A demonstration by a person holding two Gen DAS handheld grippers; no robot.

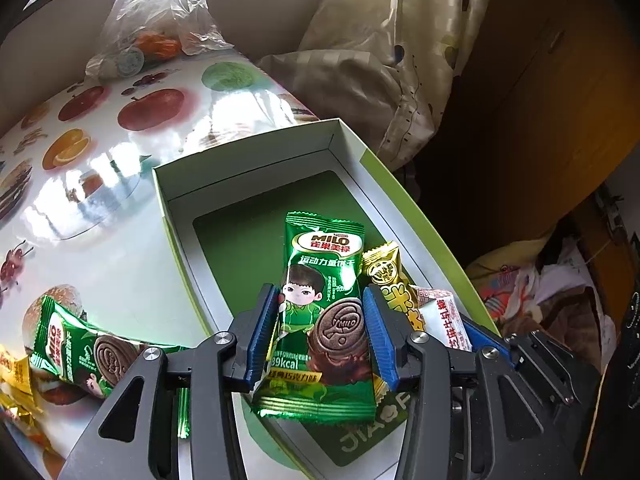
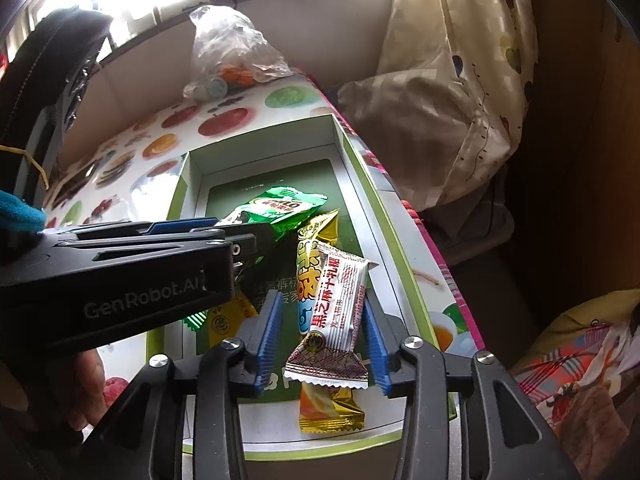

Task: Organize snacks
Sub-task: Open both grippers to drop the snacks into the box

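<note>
A green-and-white box (image 1: 248,152) lies open on the fruit-print table (image 1: 100,216). Over it my left gripper (image 1: 321,296) is shut on a green Milo biscuit packet (image 1: 320,264), its blue pads against both side edges. In the right wrist view that packet (image 2: 288,208) sticks out past the left gripper (image 2: 244,236). My right gripper (image 2: 320,300) stands open over the box (image 2: 360,184). Between its pads a white-and-red packet (image 2: 340,300) lies loose on a yellow packet (image 2: 308,264). Another yellow packet (image 2: 224,320) lies in the box. A second Milo packet (image 1: 80,344) is on the table.
A crumpled clear plastic bag (image 2: 228,48) with small items sits at the table's far end. Cream patterned bedding (image 2: 440,100) is piled beyond the right table edge. More yellow packets (image 1: 12,376) lie at the table's near left. A hand (image 2: 88,380) holds the left gripper.
</note>
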